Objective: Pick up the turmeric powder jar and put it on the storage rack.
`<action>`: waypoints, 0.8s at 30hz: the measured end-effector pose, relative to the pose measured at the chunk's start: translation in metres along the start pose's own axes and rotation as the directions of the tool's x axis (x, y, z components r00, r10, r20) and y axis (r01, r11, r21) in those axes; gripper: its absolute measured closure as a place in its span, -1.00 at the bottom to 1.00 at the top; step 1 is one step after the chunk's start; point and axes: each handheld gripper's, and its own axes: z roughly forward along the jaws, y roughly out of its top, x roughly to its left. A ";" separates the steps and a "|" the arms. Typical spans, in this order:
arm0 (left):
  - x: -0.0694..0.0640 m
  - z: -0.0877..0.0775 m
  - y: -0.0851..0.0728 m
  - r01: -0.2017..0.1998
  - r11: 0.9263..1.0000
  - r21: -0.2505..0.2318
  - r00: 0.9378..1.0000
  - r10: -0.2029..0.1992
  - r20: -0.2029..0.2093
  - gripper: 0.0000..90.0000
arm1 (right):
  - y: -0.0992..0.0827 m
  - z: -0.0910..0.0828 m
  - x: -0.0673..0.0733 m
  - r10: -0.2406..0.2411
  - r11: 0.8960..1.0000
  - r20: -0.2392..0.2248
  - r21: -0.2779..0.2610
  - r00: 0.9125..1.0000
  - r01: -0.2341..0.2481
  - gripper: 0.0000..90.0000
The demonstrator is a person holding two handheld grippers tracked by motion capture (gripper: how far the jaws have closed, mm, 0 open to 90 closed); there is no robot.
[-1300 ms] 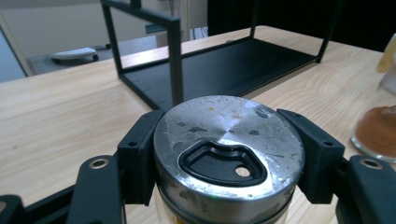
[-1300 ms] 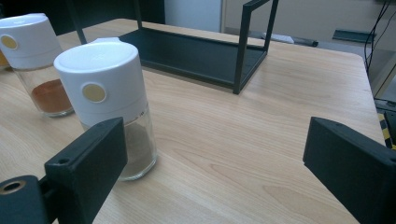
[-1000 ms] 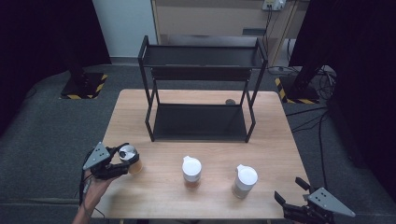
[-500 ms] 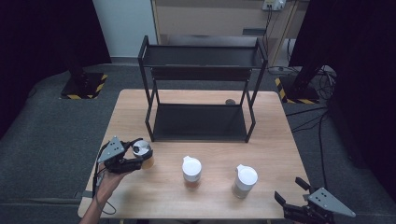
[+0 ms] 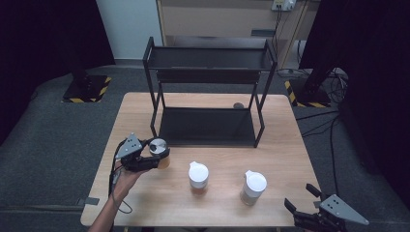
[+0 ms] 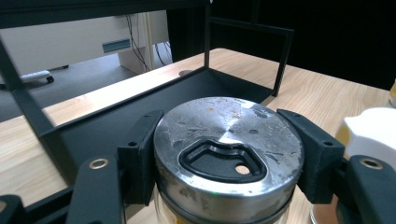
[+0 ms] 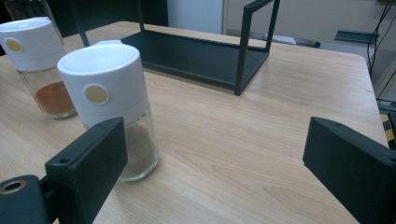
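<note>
Just short of the black metal rack's lower shelf [image 5: 208,126], the left gripper [image 5: 153,155] clamps an upright steel-lidded glass jar [image 6: 227,156].

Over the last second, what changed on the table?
The left claw, shut on the metal-lidded jar, carried it right, toward the black rack. Unchanged: the grip, both white-capped spice jars, the right claw open at the table's near right corner.

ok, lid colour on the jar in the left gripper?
Silver metal lid with a black insert, clearest in the left gripper view.
</note>
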 end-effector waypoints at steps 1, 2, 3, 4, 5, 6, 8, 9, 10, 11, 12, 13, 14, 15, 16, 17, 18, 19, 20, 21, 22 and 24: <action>0.000 0.007 0.003 0.005 1.000 -0.002 1.000 -0.005 -0.001 -0.24 | 0.000 0.000 0.000 -0.001 1.000 -0.001 -0.001 1.000 0.001 -0.85; 0.000 0.007 0.003 0.005 1.000 -0.002 1.000 -0.005 -0.001 -0.24 | 0.000 0.000 0.000 -0.001 1.000 -0.001 -0.001 1.000 0.001 -0.85; 0.001 0.010 0.004 0.009 1.000 -0.004 1.000 -0.009 0.004 -0.24 | 0.000 0.000 0.000 -0.001 1.000 -0.001 -0.001 1.000 0.001 -0.85; 0.002 0.013 0.005 0.009 1.000 -0.004 1.000 -0.009 0.005 -0.24 | 0.000 0.000 0.000 -0.002 1.000 -0.001 -0.002 1.000 0.002 -0.85; 0.002 0.015 0.006 0.007 1.000 -0.006 1.000 -0.007 0.003 -0.24 | 0.000 0.000 0.000 -0.002 1.000 0.000 -0.001 1.000 0.002 -0.85; 0.002 0.018 0.007 0.006 1.000 -0.006 1.000 -0.007 -0.003 -0.24 | 0.000 0.000 0.000 -0.001 1.000 0.000 0.000 1.000 0.001 -0.85; 0.002 0.024 0.008 0.009 1.000 -0.006 1.000 -0.009 -0.008 -0.24 | 0.000 0.000 0.000 0.002 1.000 0.001 0.002 1.000 -0.002 -0.85; 0.002 0.027 0.009 0.009 1.000 -0.006 1.000 -0.009 -0.011 -0.24 | 0.000 0.000 0.000 0.002 1.000 0.001 0.001 1.000 -0.002 -0.85; 0.002 0.030 0.010 0.012 1.000 -0.006 1.000 -0.012 -0.015 -0.24 | 0.000 0.000 -0.001 0.002 1.000 0.000 0.000 1.000 -0.002 -0.85; 0.002 0.032 0.011 0.015 1.000 -0.008 1.000 -0.015 -0.019 -0.24 | 0.000 0.000 -0.001 0.002 1.000 0.000 0.000 1.000 -0.002 -0.85; 0.002 0.035 0.012 0.013 1.000 -0.007 1.000 -0.013 -0.021 -0.24 | 0.000 0.000 -0.001 0.002 1.000 -0.001 0.000 1.000 -0.002 -0.85; 0.002 0.039 0.013 0.018 1.000 -0.011 0.999 -0.018 -0.026 -0.24 | 0.000 0.000 -0.001 0.002 1.000 -0.001 0.000 1.000 -0.002 -0.85; 0.002 0.041 0.014 0.019 1.000 -0.012 0.999 -0.020 -0.029 -0.24 | 0.000 0.000 -0.001 0.002 1.000 -0.001 0.000 1.000 -0.002 -0.85; 0.002 0.043 0.014 0.022 1.000 -0.013 0.999 -0.023 -0.027 -0.24 | 0.000 0.000 -0.001 0.002 1.000 -0.001 0.000 1.000 -0.002 -0.85; 0.003 0.046 0.016 0.024 1.000 -0.011 0.999 -0.024 -0.027 -0.24 | 0.000 0.000 -0.001 0.002 1.000 -0.001 0.000 1.000 -0.002 -0.85; 0.004 0.049 0.018 0.024 1.000 -0.006 0.999 -0.024 -0.032 -0.24 | -0.001 0.000 -0.001 0.002 1.000 -0.002 -0.001 1.000 -0.002 -0.85; 0.003 0.051 0.019 0.022 1.000 -0.005 0.999 -0.023 -0.036 -0.24 | -0.001 0.000 -0.001 0.002 1.000 -0.001 -0.001 1.000 -0.002 -0.85; 0.003 0.054 0.019 0.025 1.000 -0.009 0.999 -0.025 -0.041 -0.24 | -0.001 0.000 -0.001 0.004 1.000 -0.002 -0.001 1.000 -0.004 -0.85; 0.004 0.056 0.020 0.019 1.000 -0.003 0.999 -0.019 -0.043 -0.24 | -0.001 0.000 -0.001 0.005 1.000 -0.002 -0.001 1.000 -0.005 -0.85; 0.005 0.058 0.020 0.022 1.000 -0.003 0.999 -0.022 -0.046 -0.24 | -0.001 -0.001 -0.001 0.005 1.000 -0.003 -0.002 1.000 -0.005 -0.85; 0.005 0.061 0.020 0.029 1.000 -0.008 0.998 -0.029 -0.051 -0.24 | -0.001 -0.001 -0.001 0.006 1.000 -0.003 -0.002 1.000 -0.006 -0.85; 0.006 0.066 0.021 0.029 1.000 -0.005 0.998 -0.029 -0.063 -0.24 | -0.001 -0.001 -0.002 0.005 1.000 -0.004 -0.002 1.000 -0.005 -0.85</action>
